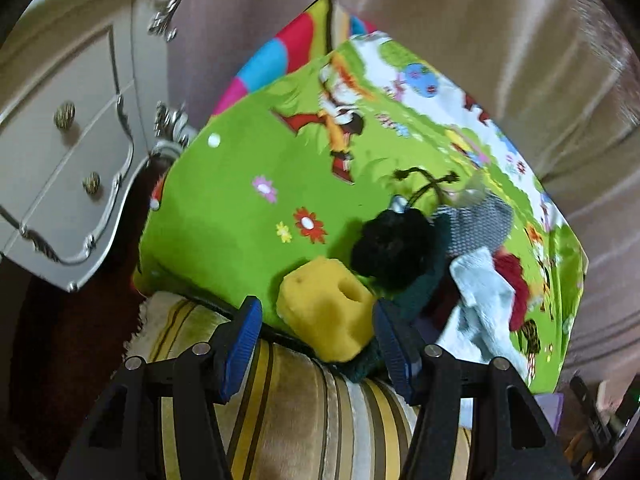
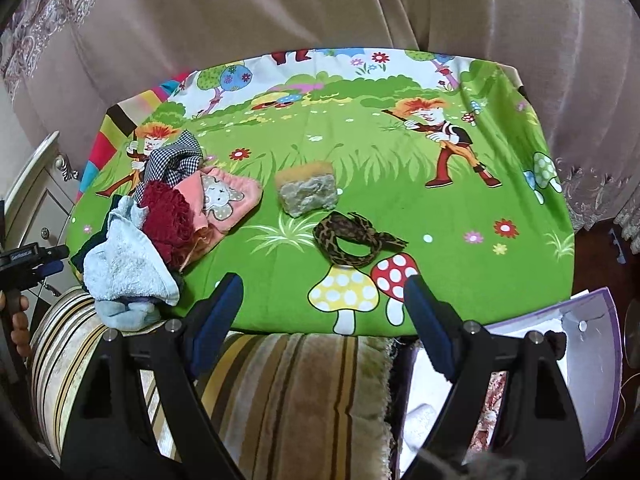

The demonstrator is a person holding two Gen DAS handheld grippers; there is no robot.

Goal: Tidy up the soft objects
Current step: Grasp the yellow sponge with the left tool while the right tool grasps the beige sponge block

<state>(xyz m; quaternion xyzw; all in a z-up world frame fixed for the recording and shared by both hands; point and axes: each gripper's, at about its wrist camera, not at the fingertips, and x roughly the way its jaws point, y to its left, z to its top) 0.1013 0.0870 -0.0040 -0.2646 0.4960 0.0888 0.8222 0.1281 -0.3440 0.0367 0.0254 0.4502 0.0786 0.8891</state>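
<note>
A yellow sponge [image 1: 324, 314] lies at the near edge of the green cartoon tablecloth [image 1: 240, 208], between the fingers of my left gripper [image 1: 318, 314]. It rests against the right finger, with a gap at the left one, so the jaws stand open. Beside it is a pile: a black fluffy piece [image 1: 392, 248], a dark green cloth, a checked cloth [image 2: 176, 158], a red woolly piece [image 2: 166, 216], a pale blue towel [image 2: 124, 264] and a pink pouch [image 2: 222, 200]. My right gripper [image 2: 320, 298] is open and empty at the table's front edge, short of a leopard-print scrunchie [image 2: 350, 240] and a grey-and-orange sponge [image 2: 308, 192].
A striped cushion [image 2: 288, 392] lies below the table's front edge. A white chest of drawers [image 1: 64, 152] stands to the left and curtains [image 2: 320, 8] hang behind. A purple-rimmed box [image 2: 592, 344] sits at the lower right. The other hand-held gripper [image 2: 32, 260] shows at the left.
</note>
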